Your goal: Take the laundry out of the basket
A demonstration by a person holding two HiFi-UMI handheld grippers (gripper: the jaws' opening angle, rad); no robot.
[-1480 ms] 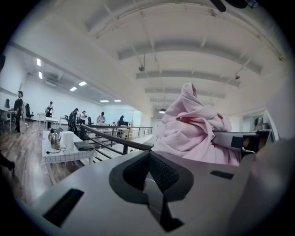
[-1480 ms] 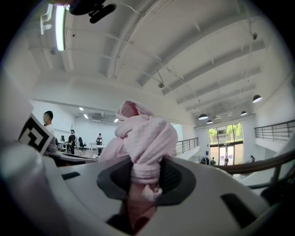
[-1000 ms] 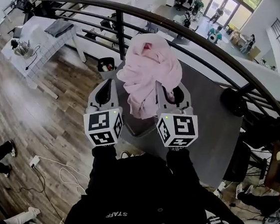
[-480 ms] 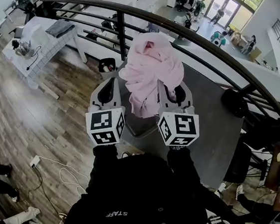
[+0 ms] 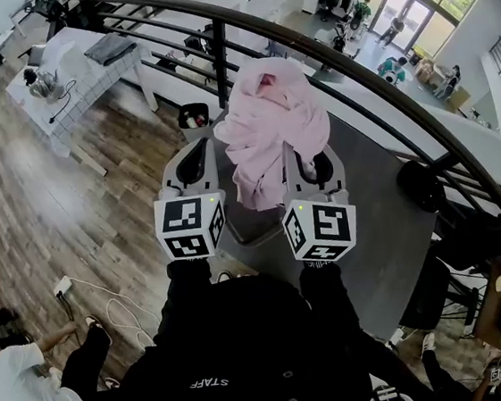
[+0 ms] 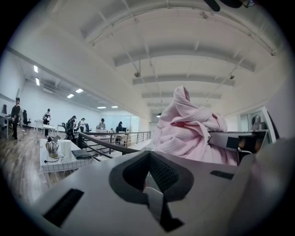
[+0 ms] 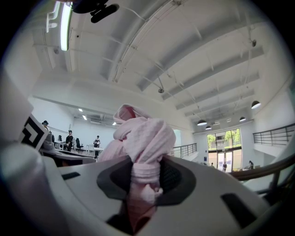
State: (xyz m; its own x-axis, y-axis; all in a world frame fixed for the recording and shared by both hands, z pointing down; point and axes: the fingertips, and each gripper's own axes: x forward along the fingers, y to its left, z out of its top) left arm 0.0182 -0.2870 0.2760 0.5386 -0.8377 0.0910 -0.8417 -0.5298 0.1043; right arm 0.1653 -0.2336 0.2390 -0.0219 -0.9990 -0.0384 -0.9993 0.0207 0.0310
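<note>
A bunched pink cloth [image 5: 273, 125] hangs in the air in front of me, above a dark grey tabletop [image 5: 378, 216]. My right gripper [image 5: 306, 164] is shut on a twisted fold of it. In the right gripper view the pink cloth [image 7: 138, 138] fills the gap between the jaws of the right gripper [image 7: 145, 179]. My left gripper [image 5: 192, 161] is held level just left of the cloth, apart from it. In the left gripper view the left gripper [image 6: 148, 159] has its jaws together with nothing between them, and the pink cloth [image 6: 189, 129] is to the right. I cannot make out a basket.
A black curved railing [image 5: 351, 58] runs behind the cloth. Beyond it, on the wooden floor, stand a white table [image 5: 82, 66] and a small black bin [image 5: 191, 116]. A person in a white top [image 5: 30, 391] crouches at lower left near floor cables [image 5: 91, 299].
Both grippers and the pink cloth keep still. A person in a white top has come into the lower left of the head view.
</note>
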